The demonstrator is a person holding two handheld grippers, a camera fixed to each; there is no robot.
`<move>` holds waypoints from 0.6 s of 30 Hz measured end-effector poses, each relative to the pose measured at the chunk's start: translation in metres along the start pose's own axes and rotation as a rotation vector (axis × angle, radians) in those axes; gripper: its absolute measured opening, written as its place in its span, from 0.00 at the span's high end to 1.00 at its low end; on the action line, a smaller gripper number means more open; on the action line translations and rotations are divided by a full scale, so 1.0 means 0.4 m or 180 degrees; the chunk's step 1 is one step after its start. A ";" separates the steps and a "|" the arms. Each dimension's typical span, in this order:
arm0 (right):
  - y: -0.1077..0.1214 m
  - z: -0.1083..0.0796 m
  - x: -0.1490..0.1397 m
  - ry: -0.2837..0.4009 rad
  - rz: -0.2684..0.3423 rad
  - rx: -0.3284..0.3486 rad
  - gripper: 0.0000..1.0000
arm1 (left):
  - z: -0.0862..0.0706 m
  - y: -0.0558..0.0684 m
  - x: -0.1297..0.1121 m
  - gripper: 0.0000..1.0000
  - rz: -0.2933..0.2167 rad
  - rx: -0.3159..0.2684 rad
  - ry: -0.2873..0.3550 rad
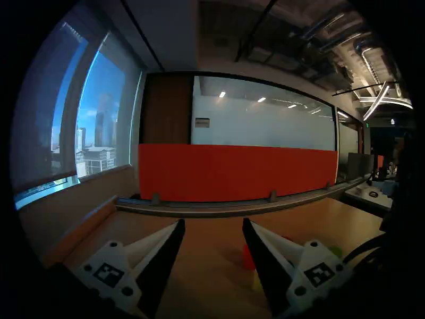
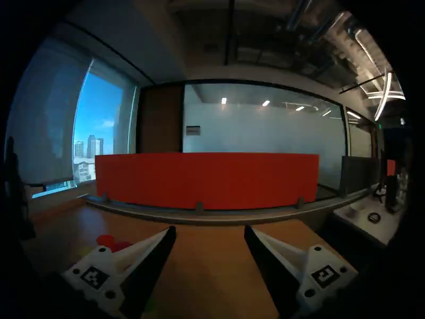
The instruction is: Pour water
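Tall window (image 1: 101, 122) far ahead on the left, city towers beyond. A red partition (image 1: 234, 173) runs along the desk's far edge, well beyond the fingertips. Wooden desk (image 1: 212, 255) lies under both pairs of fingers.

Left gripper (image 1: 212, 222): fingers spread wide, nothing between the pads, hanging over bare desk. A small red object (image 1: 248, 259) sits on the desk, just inside the right finger and partly hidden by it; too dim to say what it is. A green patch (image 1: 334, 250) shows just outside that finger.

Right gripper (image 2: 210, 227): fingers spread, holding nothing. Low red shapes (image 2: 110, 242) rest on the desk just outside the left finger, blurred.
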State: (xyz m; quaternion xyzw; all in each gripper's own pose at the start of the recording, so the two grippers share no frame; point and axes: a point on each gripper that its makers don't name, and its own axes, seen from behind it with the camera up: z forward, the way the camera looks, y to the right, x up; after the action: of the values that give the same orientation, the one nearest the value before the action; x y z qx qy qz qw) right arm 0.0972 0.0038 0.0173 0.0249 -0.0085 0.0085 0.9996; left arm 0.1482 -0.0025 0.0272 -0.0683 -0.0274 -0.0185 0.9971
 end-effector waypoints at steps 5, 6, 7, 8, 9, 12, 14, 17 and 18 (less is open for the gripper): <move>-0.031 0.001 0.009 -0.0007 -0.0028 0.0211 0.01 | 0.000 0.024 0.005 0.20 0.0009 -0.0192 -0.0025; -0.040 0.001 0.013 -0.0007 -0.0033 0.0266 0.01 | 0.000 0.030 0.005 0.20 0.0012 -0.0240 -0.0033; -0.048 -0.001 0.016 -0.0007 -0.0035 0.0318 0.01 | 0.001 0.036 0.005 0.20 0.0013 -0.0285 -0.0041; -0.056 -0.002 0.019 -0.0008 -0.0038 0.0369 0.01 | 0.002 0.043 0.005 0.20 0.0014 -0.0329 -0.0049; -0.064 -0.003 0.022 -0.0011 -0.0040 0.0417 0.01 | 0.002 0.050 0.005 0.20 0.0014 -0.0382 -0.0061; -0.087 -0.006 0.031 -0.0030 -0.0045 0.0554 0.01 | 0.003 0.080 0.003 0.21 0.0009 -0.0576 -0.0108; -0.105 -0.008 0.038 -0.0030 -0.0062 0.0665 0.01 | 0.003 0.102 0.005 0.21 -0.0009 -0.0715 -0.0114; -0.135 -0.012 0.044 -0.0034 -0.0090 0.0837 0.01 | 0.003 0.125 0.010 0.21 -0.0061 -0.0878 -0.0107; -0.144 -0.013 0.044 -0.0040 -0.0095 0.0895 0.01 | 0.002 0.131 0.013 0.21 -0.0075 -0.0925 -0.0101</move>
State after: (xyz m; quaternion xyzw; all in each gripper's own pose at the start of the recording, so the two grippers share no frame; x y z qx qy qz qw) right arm 0.1159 -0.0534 0.0095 0.1649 -0.0131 -0.0054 0.9862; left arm 0.1553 0.0493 0.0214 -0.2118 -0.0410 -0.0329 0.9759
